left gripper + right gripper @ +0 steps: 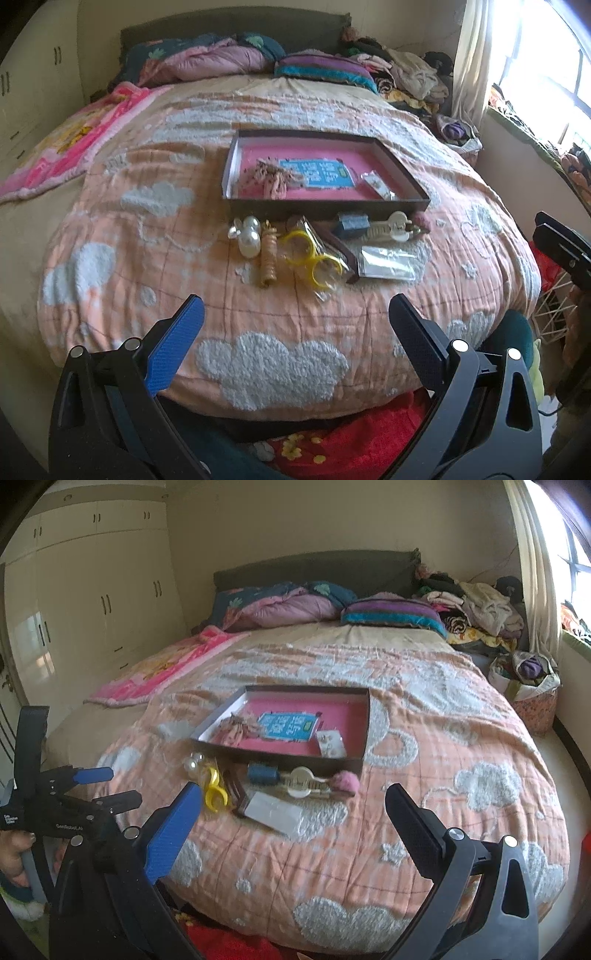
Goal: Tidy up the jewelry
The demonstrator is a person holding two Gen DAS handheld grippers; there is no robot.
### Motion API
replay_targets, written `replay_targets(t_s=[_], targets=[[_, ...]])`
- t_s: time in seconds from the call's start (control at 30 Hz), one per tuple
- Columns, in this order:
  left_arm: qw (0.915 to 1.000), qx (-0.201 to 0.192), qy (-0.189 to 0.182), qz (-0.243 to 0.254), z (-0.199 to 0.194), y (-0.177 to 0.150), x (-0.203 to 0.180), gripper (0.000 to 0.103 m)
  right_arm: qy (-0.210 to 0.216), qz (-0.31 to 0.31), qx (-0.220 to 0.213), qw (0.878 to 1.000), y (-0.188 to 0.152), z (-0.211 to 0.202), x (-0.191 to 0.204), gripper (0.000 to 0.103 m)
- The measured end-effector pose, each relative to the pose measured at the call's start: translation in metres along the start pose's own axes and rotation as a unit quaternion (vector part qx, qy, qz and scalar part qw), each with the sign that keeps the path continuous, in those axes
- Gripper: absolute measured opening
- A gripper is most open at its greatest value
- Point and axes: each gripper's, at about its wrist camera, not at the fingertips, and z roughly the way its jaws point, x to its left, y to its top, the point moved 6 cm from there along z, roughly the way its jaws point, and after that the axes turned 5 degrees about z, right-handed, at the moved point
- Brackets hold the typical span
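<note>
Above bedspread (295, 325), both grippers (295, 325) agape.

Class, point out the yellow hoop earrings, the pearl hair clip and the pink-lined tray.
yellow hoop earrings (312, 260): left wrist view, on the hoop band.
pearl hair clip (248, 236): left wrist view, on a pearl.
pink-lined tray (325, 212): left wrist view, near wall.

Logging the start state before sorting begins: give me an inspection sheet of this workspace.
Surface: orange cloud-patterned quilt on the bed.
Job's things: open tray holding a blue card; pearl piece, yellow hoops, clear packet and cream hair clip lie before it.
Clutter: clothes pile by the headboard.
Grippers: left gripper and right gripper open, empty, short of the items.
Cables: nothing seen.
Surroundings: wardrobe, window.
</note>
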Motion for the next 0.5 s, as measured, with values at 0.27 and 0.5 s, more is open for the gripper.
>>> replay_targets(t_s=[0.27, 0.5], targets=[[0.9988, 0.033, -0.033, -0.014, 0.028, -0.012, -0.003, 0.093, 0.000, 0.019, 0.041, 0.999, -0.024, 0.025, -0.015, 0.099], [0.9947, 0.060, -0.078, -0.033, 0.058, -0.018, -0.011, 0.093, -0.005, 0.037, 0.061, 0.997, -0.032, 0.044, -0.030, 0.099]])
